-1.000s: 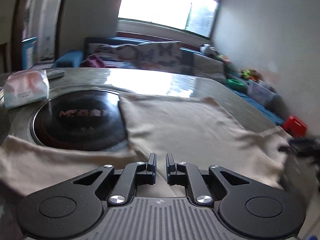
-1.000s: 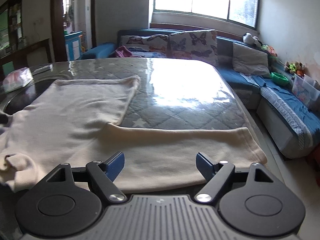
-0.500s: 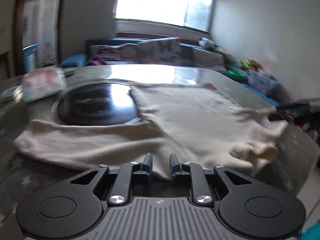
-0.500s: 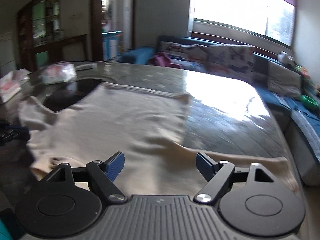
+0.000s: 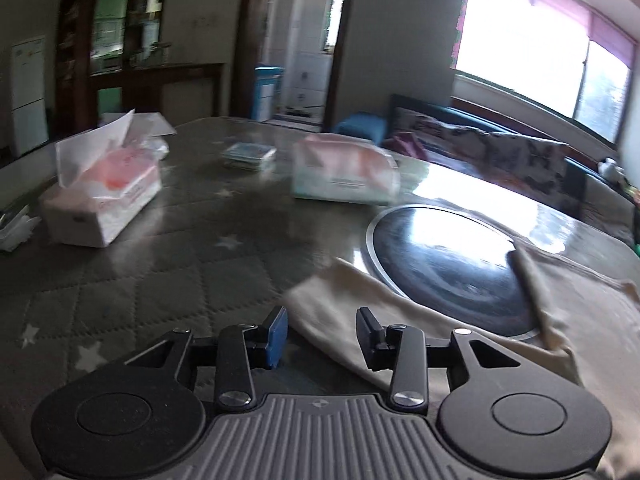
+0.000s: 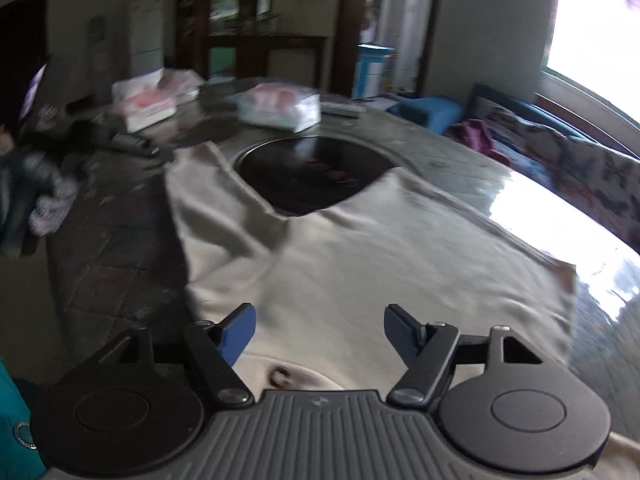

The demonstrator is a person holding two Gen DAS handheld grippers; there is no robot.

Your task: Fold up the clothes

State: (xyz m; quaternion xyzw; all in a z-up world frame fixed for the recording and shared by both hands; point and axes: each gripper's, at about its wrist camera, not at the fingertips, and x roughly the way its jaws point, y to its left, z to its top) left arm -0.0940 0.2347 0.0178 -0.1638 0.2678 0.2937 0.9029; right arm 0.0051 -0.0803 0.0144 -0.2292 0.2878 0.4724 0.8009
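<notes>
Our left gripper (image 5: 322,330) has just been opening its fingers, which now stand apart over the rounded sleeve end of the cream sweater (image 6: 380,248) without pressing it; we judge that it is lining up for a sleeve fold. Our right gripper (image 6: 320,330) has wide-set fingers that have just narrowed a little, empty, above the garment's neckline. The sweater lies spread flat on the worktop (image 5: 140,264) so its edges can be picked up; it looks soft, fleecy and limp. One sleeve skirts a glossy black round cooktop (image 6: 316,168) sunk into the quilted, star-stitched cover under clear sheeting. Beyond sit a tissue box (image 5: 104,200) and a soft tissue pack (image 5: 344,176).
</notes>
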